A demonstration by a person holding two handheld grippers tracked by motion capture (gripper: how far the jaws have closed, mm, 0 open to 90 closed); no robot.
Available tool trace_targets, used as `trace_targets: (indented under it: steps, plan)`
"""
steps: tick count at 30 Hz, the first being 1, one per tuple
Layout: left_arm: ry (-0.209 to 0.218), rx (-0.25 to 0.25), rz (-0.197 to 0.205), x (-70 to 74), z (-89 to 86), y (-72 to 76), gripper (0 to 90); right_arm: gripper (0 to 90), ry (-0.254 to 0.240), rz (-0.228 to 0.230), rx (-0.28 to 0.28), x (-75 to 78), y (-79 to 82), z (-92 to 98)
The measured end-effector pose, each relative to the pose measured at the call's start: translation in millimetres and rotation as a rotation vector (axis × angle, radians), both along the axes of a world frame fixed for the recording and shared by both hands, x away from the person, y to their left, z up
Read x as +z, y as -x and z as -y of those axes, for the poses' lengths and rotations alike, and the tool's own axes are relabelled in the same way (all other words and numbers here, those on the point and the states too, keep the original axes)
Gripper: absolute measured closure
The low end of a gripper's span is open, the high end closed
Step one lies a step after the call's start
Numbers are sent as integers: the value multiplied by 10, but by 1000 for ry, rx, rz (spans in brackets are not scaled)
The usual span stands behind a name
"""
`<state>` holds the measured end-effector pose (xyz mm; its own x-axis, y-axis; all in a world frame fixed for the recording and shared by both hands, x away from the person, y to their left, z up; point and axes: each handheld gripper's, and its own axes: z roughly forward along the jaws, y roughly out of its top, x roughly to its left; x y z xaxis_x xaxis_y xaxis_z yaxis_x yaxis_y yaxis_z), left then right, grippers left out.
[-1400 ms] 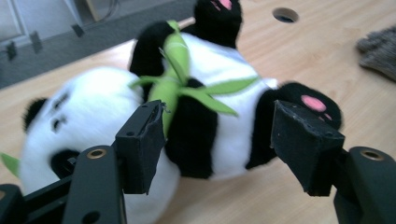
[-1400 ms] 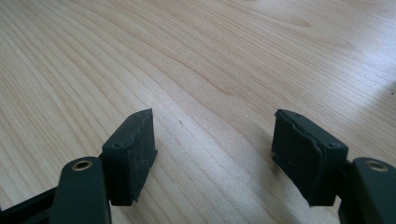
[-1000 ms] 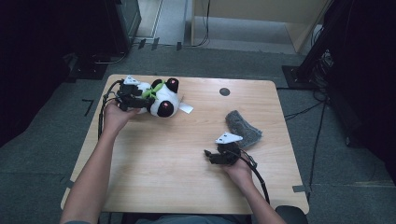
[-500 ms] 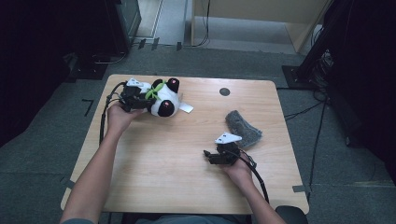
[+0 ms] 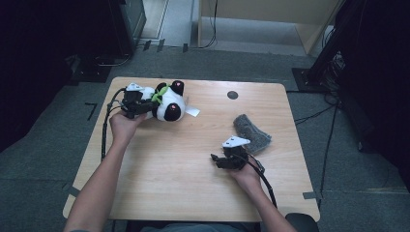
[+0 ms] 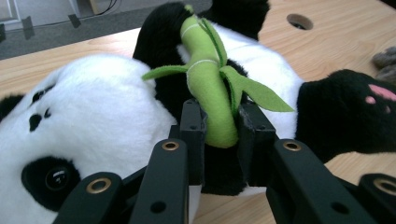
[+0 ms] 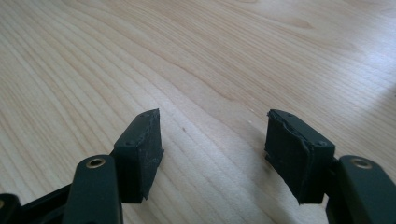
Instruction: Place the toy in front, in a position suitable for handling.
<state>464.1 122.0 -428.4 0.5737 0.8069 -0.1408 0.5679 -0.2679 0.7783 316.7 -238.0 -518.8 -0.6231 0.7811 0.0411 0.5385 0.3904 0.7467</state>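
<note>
- Wooden desk (image 5: 193, 169), dark room: the plush panda (image 5: 167, 102) lies at the far left corner.
- Left tool (image 6: 219, 128) has just clenched the panda's green bamboo stalk (image 6: 205, 79).
- Right tool (image 7: 215, 144) rests released, jaws closing slightly on nothing, near a grey cloth (image 5: 251, 133).

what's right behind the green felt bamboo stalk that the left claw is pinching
Behind the green felt bamboo stalk lies the black-and-white plush panda: its black chest and white belly. The stalk and the left claw cover where the bamboo attaches to the panda.
</note>
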Motion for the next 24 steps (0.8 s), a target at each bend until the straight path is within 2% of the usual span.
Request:
trace_targets:
  steps: [3,7,12,16,22,24]
  plan:
    - [-13,-13,-7,38,44,64,753,381,-12,8,-13,43,-6,39]
    - [14,-28,-19,95,121,186,754,384,-29,23,-27,126,-12,95]
    - [-2,-61,-41,176,284,337,753,387,-26,26,-36,177,-11,120]
    - [5,-81,-55,227,392,437,753,386,-21,23,-44,223,-8,140]
    - [11,-114,-63,275,587,583,752,391,-61,52,-73,337,9,246]
    - [24,-119,-73,288,649,614,751,391,-64,55,-82,370,16,282]
